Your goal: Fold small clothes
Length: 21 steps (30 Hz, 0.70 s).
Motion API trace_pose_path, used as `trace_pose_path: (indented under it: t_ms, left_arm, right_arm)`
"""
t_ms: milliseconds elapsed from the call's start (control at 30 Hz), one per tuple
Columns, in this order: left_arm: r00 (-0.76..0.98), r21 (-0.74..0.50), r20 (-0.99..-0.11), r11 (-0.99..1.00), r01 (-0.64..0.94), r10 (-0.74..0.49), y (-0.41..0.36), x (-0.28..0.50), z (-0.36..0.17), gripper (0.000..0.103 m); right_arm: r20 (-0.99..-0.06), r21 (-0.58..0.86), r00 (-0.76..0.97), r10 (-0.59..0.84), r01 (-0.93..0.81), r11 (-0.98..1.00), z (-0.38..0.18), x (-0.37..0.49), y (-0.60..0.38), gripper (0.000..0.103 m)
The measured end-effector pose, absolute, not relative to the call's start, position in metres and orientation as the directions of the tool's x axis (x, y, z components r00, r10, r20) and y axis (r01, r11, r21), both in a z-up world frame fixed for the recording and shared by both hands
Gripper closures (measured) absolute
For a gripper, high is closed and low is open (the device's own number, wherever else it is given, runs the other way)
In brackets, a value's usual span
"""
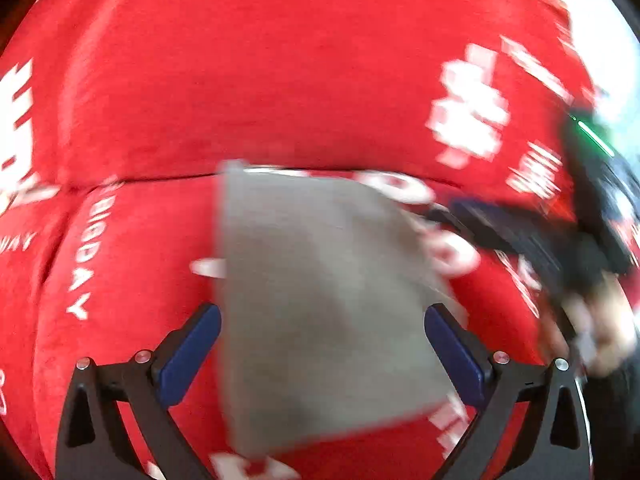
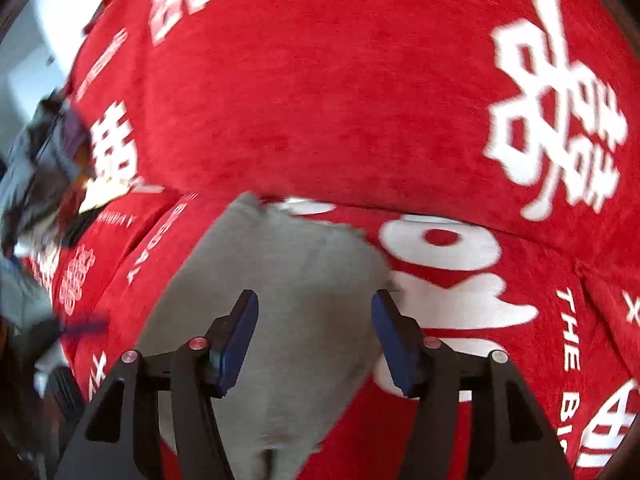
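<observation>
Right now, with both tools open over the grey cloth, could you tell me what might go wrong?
1. The grey cloth lies on a soft red cover; a tool could pinch the cover too.
2. The right tool and left tool work close together, so they may collide.
3. Motion blur suggests speed; the fold could shift.

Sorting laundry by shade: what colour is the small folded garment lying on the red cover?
Plain grey, the folded garment shows best in the left wrist view.

One grey cloth (image 1: 320,300), one red cover (image 1: 280,80), two tools.
</observation>
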<state>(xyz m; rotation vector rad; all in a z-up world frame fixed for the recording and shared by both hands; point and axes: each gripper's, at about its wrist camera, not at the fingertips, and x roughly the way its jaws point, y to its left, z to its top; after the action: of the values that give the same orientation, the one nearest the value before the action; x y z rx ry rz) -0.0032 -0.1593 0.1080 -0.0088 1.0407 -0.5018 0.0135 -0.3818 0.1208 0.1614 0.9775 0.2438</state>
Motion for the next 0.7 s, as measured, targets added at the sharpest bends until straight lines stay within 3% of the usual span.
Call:
trace_pose_path:
  t_ms: [100, 200, 267, 400, 567, 700]
  left_arm:
    - [0.370, -0.191, -0.883, 0.942, 0.276, -0.288, -0.143, 0.030, 0.081, 0.001]
    - [0.284, -0.147, -0.930, 0.942, 0.300, -0.236, -0.148, 0.029, 0.048, 0.001]
    - [0.302, -0.192, -0.910, 0.935, 0.298, -0.283, -0.143, 0.017, 0.043, 0.001]
    - [0.283, -0.236, -0.901, 0.919, 0.315, -0.328, -0.131, -0.003, 0.058, 0.001]
    - [0.389, -0.153, -0.876, 0.929, 0.336, -0.285, -0.128, 0.016, 0.080, 0.001]
    - [0.337, -0.088, -0.922, 0.950, 0.301, -0.192, -0.146, 0.060, 0.051, 0.001]
  right_arm:
    - [-0.810, 0.273, 0.490, 0.323, -0.173, 0.946, 0.110, 0.003, -0.359, 0.040]
    - [-0.818, 0.277, 0.454, 0.354, -0.230, 0.933, 0.095, -0.014, -0.337, 0.040]
    - [-0.869, 0.177, 0.423, 0.258, -0.222, 0.959, 0.075, -0.026, -0.330, 0.041]
    - [-0.851, 0.202, 0.460, 0.254, -0.158, 0.966, 0.076, -0.057, -0.350, 0.040]
    - [-0.847, 0.175, 0.477, 0.234, -0.164, 0.971, 0.102, -0.071, -0.354, 0.040]
    - [-0.849, 0.154, 0.471, 0.240, -0.215, 0.965, 0.108, -0.046, -0.325, 0.040]
